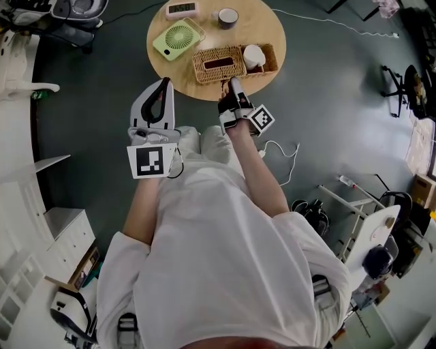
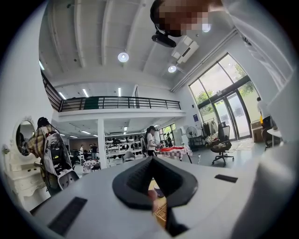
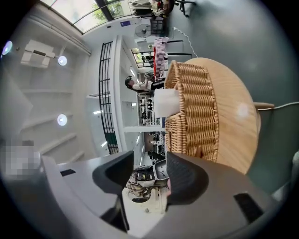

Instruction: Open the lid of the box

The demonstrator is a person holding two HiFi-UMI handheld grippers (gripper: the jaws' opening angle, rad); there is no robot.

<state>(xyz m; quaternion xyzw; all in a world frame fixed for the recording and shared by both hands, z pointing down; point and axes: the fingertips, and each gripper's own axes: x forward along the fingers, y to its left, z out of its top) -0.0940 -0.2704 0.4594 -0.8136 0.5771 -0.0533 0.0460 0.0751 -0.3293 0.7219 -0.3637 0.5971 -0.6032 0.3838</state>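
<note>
at the top centre of the head view, a round wooden table (image 1: 262, 24) is carrying the wicker box (image 1: 235, 63), which is sitting near the table's lower edge. its woven lid (image 1: 218, 65) with a dark slot is lying flat over the left part, and a white cup-like thing (image 1: 253, 56) is standing in the right part. just below the box in the frame, the right gripper (image 1: 230, 83) is pointing up at the box's near side, close to it; whether it is touching cannot be told from this view.

in the right gripper view, the right gripper (image 3: 150, 163) is standing wide open, with only the far room showing between its pads. the wicker box (image 3: 194, 112) is lying above and to the right of the jaws, outside the gap, on the table (image 3: 233, 107).

to the left in the head view, the left gripper (image 1: 165, 83) is hanging off the table, beside its lower left edge and well apart from the box. in the left gripper view, the left gripper (image 2: 150, 163) is showing its tips meeting, with nothing gripped.

further up the table, a green fan (image 1: 178, 38), a pink clock (image 1: 182, 9) and a small dark cup (image 1: 227, 17) are sitting behind the box.
</note>
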